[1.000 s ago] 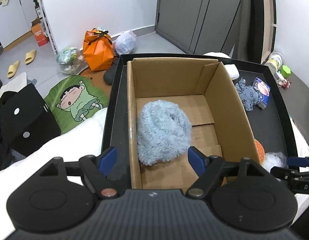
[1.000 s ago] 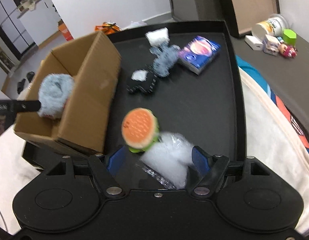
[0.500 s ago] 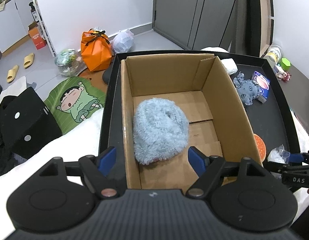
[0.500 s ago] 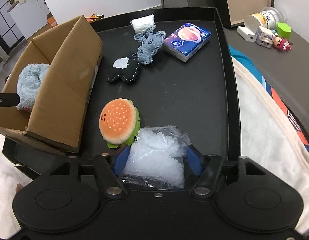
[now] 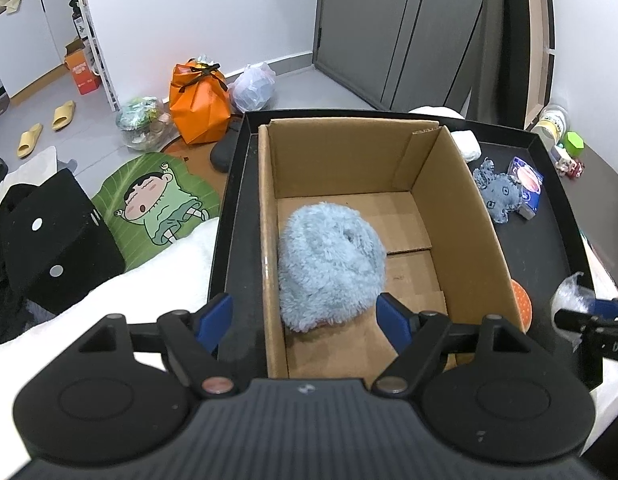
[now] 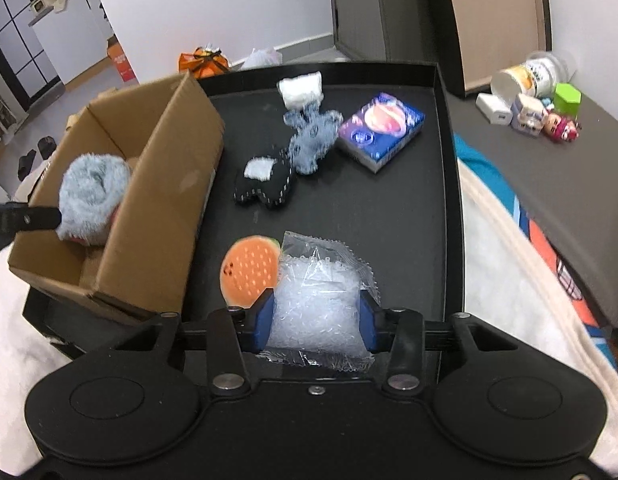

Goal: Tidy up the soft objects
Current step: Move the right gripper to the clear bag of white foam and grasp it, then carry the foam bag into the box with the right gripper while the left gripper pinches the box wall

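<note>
Since a second ago, right gripper (image 6: 315, 322) has pinched the plastic bag (image 6: 317, 296); left gripper (image 5: 305, 316) spread, fluffy blue plush (image 5: 329, 268) boxed; four soft items remain toward 12 o'clock.

We see the fluffy bundle (image 5: 331, 266) inside the box (image 5: 461, 216); right of the box, on the tray (image 6: 409, 216), lie the toys and the bag (image 6: 321, 296).

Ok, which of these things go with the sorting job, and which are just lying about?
Job:
cardboard box
fluffy blue plush
clear bead bag
burger plush
black plush
grey plush
white roll

Lying about:
tissue pack
figurines
orange bag
</note>
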The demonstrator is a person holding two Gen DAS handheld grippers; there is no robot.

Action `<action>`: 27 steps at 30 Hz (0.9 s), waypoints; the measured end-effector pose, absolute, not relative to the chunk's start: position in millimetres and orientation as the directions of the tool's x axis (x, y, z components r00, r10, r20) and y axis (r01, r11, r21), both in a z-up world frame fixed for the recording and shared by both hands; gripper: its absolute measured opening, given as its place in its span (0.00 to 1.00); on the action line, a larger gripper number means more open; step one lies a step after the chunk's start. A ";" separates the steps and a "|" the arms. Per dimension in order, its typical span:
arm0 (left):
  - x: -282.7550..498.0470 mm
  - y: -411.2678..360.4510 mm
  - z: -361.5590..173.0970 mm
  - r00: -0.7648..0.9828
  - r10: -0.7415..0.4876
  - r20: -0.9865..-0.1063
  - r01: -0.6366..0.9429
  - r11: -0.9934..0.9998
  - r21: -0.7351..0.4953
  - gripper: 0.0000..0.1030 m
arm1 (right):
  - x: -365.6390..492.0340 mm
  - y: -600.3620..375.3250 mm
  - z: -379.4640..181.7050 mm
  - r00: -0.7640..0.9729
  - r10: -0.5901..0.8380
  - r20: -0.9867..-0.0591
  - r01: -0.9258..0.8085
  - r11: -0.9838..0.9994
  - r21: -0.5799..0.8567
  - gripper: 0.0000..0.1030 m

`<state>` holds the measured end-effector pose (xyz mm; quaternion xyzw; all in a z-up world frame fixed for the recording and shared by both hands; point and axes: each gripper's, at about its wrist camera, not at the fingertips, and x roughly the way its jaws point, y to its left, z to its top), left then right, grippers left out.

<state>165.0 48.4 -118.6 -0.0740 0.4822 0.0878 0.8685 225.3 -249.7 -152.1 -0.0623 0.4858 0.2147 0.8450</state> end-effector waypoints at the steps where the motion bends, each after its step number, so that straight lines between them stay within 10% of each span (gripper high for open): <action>1: 164.3 49.1 -118.1 0.520 0.083 -0.850 -0.226 0.973 -0.043 0.75 | 226.1 -249.0 -149.3 0.442 0.303 -0.845 -0.423 0.900 0.102 0.41; 27: 153.2 62.7 -115.2 0.585 0.064 -0.809 -0.227 0.970 -0.087 0.68 | 244.0 -184.8 -75.1 0.482 0.443 -0.756 -0.516 0.841 0.165 0.41</action>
